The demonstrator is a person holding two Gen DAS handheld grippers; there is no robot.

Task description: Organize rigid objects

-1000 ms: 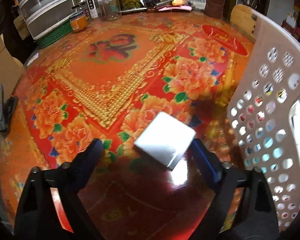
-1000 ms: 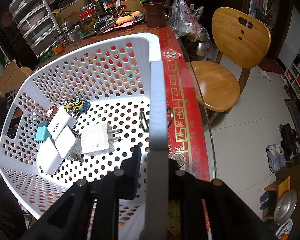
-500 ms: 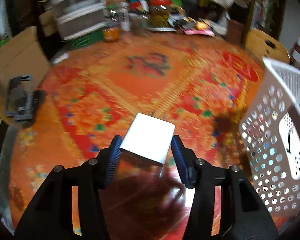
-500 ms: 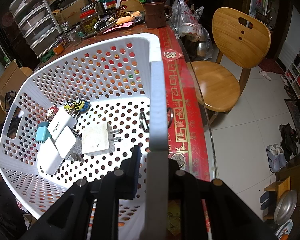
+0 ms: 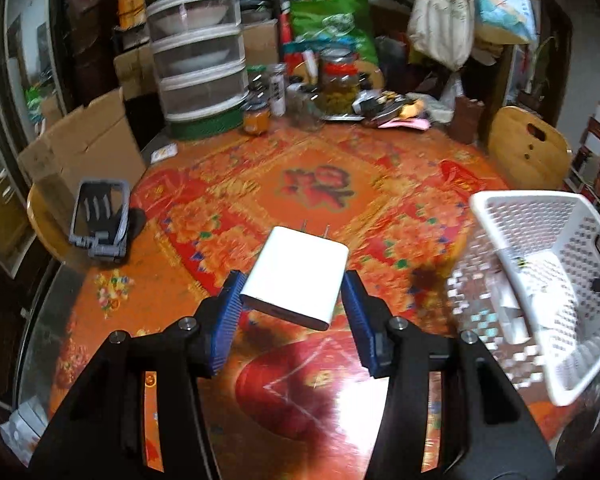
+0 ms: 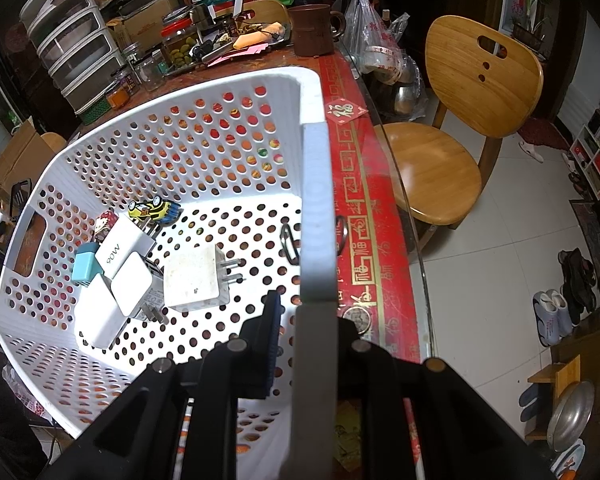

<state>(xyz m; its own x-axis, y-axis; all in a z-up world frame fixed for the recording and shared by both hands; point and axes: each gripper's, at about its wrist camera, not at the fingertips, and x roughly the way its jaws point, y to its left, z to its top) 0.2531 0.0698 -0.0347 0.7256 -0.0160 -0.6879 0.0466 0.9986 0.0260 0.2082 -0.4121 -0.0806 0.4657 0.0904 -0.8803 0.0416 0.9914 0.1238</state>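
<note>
White perforated basket (image 6: 204, 152) gripped at the table's (image 5: 188, 208) right edge; charger lifted above it.

The basket's rim is pinched by the right gripper (image 6: 308, 312); a white wall charger (image 5: 296, 276) is clamped between the left gripper's (image 5: 292, 304) blue pads (image 5: 228, 320), prongs forward.

"90W" on a white charger (image 6: 121, 249) in the basket (image 6: 204, 92).

White charger (image 5: 296, 276) aloft, prongs forward
</note>
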